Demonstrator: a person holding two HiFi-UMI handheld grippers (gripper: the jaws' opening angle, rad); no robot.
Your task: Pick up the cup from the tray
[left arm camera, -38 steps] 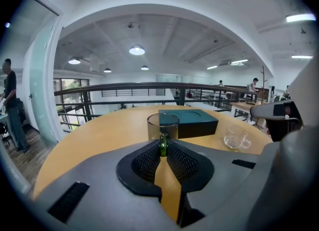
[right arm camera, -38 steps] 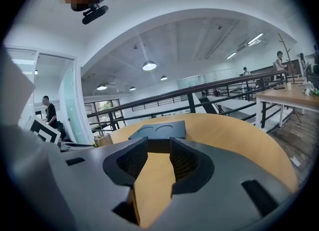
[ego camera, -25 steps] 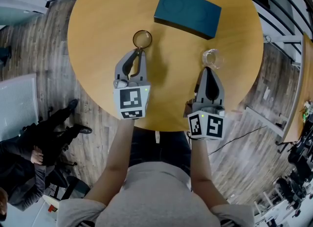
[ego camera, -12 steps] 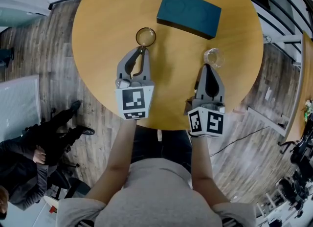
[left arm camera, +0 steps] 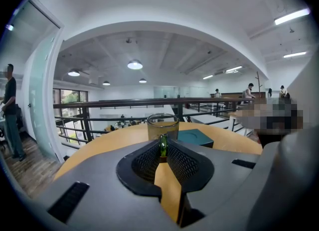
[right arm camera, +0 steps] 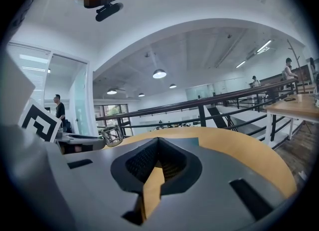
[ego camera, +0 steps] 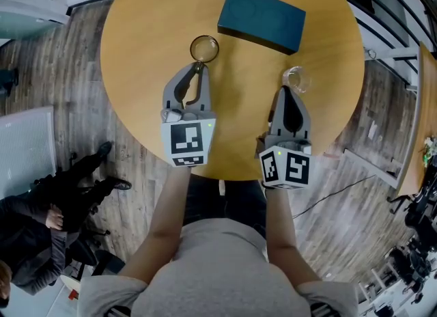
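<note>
A clear glass cup [ego camera: 204, 48] is above the round wooden table [ego camera: 143, 29], and my left gripper [ego camera: 199, 70] is shut on its near rim. In the left gripper view the cup [left arm camera: 162, 124] stands upright just past the tips of my left gripper [left arm camera: 162, 148], its wall pinched between them. A second clear cup [ego camera: 295, 79] sits on the table right at the tips of my right gripper [ego camera: 287, 91]. In the right gripper view my right gripper [right arm camera: 157, 143] is shut with nothing between the jaws, and that second cup is hidden. The dark teal tray [ego camera: 261, 18] lies at the far side.
The table's near edge [ego camera: 232, 175] runs under both gripper bodies. A black railing [left arm camera: 114, 106] runs behind the table. A person in dark clothes [ego camera: 54, 203] sits on the plank floor at lower left, beside a white panel [ego camera: 24, 148].
My left gripper has risen a little with the cup held in it, which looks slightly larger from above. The right gripper has kept still.
</note>
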